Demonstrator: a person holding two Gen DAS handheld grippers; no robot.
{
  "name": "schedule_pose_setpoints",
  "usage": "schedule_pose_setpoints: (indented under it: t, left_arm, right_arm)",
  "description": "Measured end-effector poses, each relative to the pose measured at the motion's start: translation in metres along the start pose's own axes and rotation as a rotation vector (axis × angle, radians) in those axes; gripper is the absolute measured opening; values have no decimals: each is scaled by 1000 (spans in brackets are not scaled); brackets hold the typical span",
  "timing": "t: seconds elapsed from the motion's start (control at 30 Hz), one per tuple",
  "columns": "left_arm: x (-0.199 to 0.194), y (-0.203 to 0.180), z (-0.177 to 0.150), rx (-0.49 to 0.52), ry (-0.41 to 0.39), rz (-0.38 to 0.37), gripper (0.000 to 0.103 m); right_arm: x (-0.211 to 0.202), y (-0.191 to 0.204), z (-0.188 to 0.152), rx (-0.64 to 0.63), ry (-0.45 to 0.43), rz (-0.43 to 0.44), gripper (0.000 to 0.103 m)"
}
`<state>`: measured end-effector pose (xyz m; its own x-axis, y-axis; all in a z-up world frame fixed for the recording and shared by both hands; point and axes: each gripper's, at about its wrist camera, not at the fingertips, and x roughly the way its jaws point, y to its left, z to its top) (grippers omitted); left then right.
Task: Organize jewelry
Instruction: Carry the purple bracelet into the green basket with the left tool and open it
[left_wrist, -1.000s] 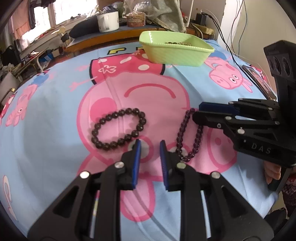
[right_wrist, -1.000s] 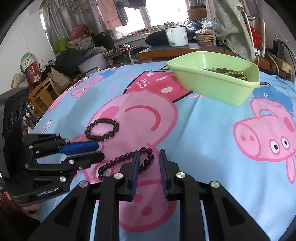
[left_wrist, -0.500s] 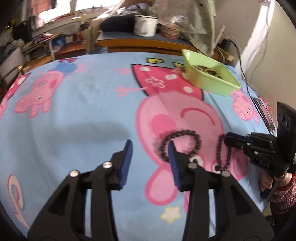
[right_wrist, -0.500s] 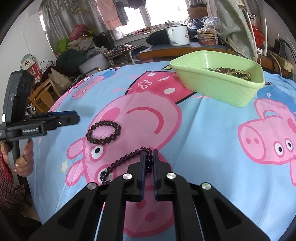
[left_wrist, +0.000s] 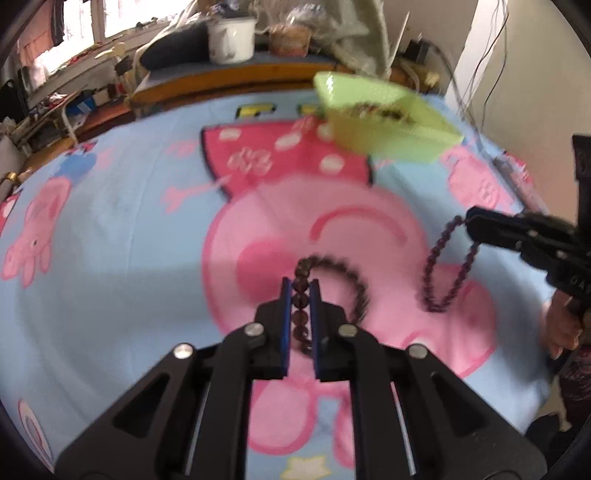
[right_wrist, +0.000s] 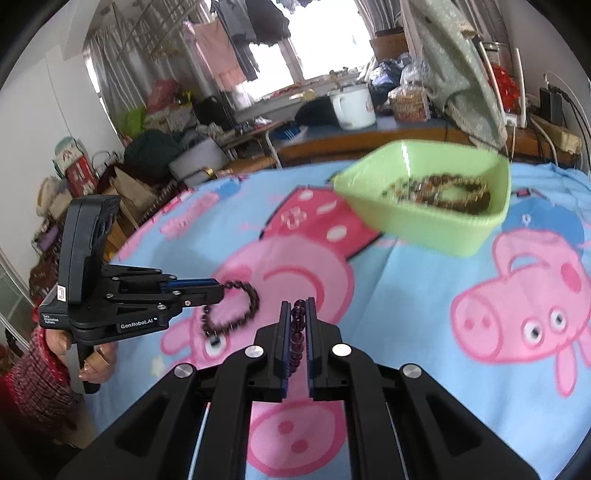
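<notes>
Gripping a dark bead bracelet (left_wrist: 334, 273) in left gripper (left_wrist: 300, 291) jaws just closed on it; clamping a purple bead strand (left_wrist: 439, 280) in right gripper (right_wrist: 298, 314), both above the cartoon blanket (right_wrist: 424, 295), short of the green tray (right_wrist: 436, 229).

the left gripper (right_wrist: 218, 291) body reads "genrobot.ai"; a small label above it is too blurred to read.

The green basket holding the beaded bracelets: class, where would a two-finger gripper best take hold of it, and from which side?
Grip the green basket by its thin upright wall at the near rim, coming down from above with one finger inside and one outside. The body looks too wide to span, and the bracelets inside lie toward the middle, so the rim looks free.
</notes>
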<state>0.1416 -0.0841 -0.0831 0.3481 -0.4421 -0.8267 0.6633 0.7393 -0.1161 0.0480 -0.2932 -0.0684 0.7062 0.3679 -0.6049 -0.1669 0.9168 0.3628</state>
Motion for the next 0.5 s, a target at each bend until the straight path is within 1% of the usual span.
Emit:
schedule_pose_setpoints:
  t: [0.07, 0.17, 0.2, 0.3, 0.37, 0.43, 0.5]
  left_arm:
    - [-10, -5, 22, 0, -30, -48, 8]
    - [-22, -19, 55, 26, -72, -85, 8]
    - [-27, -26, 71, 48, -95, -96, 8]
    - [-35, -43, 108, 96, -143, -102, 8]
    - [-36, -55, 136, 112, -165, -120, 8]
    - [-30, -63, 155, 119, -171, -126, 8]
    - [-17, -69, 174, 123, -171, -116, 8]
  right_arm:
    - [-10, -4, 16, 2, -20, 10, 0]
    - [-26, -12, 46, -3, -65, 4, 0]
    - [-30, -15, 54, -4, -77, 0, 0]
    - [-42, -30, 86, 5, -123, -32, 0]
    - [-45, -43, 108, 18, -143, -57, 0]
    - [-43, -55, 123, 33, -148, -76, 0]
    - [-37, -68, 134, 48, -145, -100, 0]
